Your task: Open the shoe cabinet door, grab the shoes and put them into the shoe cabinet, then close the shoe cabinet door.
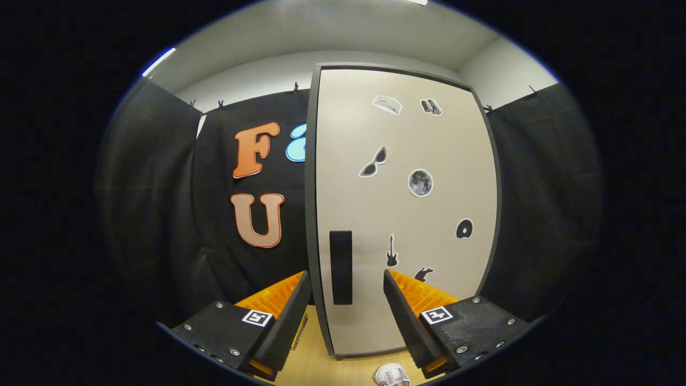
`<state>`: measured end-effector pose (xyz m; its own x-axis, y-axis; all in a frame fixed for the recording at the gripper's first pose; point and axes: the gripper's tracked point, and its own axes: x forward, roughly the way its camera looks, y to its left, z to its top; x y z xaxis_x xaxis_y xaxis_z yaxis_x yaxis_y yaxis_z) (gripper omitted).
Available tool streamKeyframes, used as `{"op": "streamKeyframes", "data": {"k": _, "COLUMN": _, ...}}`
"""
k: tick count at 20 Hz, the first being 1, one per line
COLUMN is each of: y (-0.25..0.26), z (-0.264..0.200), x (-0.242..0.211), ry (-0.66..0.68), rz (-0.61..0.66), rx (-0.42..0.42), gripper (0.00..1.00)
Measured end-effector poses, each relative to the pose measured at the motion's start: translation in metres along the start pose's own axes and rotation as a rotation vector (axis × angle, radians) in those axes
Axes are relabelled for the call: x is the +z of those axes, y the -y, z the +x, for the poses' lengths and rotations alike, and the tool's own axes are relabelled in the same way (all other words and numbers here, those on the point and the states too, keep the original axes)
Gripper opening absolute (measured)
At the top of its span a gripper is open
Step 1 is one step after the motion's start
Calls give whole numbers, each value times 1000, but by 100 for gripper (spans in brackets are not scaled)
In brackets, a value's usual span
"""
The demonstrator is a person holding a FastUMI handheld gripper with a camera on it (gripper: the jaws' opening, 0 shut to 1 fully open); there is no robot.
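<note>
Black cloth hangs as the backdrop, with a pale wall and ceiling above it, and a light wooden floor [321,370] lies below. Against this stands the shoe cabinet [404,214], tall and upright, its pale door [429,241] framed by a dark edge. That door is shut, flat against the front. A dark upright handle [341,267] sits low on the door near its left edge. Small stickers dot the panel: sunglasses [373,162], a moon [420,183], a disc [464,229], a guitar [392,251], and a few others higher up and lower down.

Facing the cabinet, the gripper [345,292] is spread wide and grasps nothing. The handle shows in the gap between the two fingers [289,308], just ahead of them, and no finger touches it. The door's left edge also lies within that gap.

On the floor at the foot of the cabinet, close beside the right finger, lies part of a white shoe [392,375], mostly cut off from sight.
</note>
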<state>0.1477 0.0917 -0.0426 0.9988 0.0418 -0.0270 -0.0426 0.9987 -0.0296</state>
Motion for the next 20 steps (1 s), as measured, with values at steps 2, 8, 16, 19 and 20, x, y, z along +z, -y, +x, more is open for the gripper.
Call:
{"op": "streamKeyframes", "data": {"k": 2, "y": 2, "z": 18, "x": -6, "ry": -1, "rz": 5, "rx": -19, "gripper": 80}}
{"op": "streamKeyframes", "data": {"k": 8, "y": -5, "z": 65, "x": -25, "ry": -34, "rz": 42, "rx": 4, "gripper": 74}}
{"op": "streamKeyframes", "data": {"k": 16, "y": -11, "z": 97, "x": -38, "ry": -48, "rz": -12, "rx": -5, "gripper": 41}}
{"op": "streamKeyframes", "data": {"k": 19, "y": -12, "z": 98, "x": -39, "ry": -50, "rz": -11, "rx": 6, "gripper": 35}}
{"op": "streamKeyframes", "data": {"k": 20, "y": -11, "z": 98, "x": -39, "ry": -61, "rz": 3, "rx": 18, "gripper": 33}}
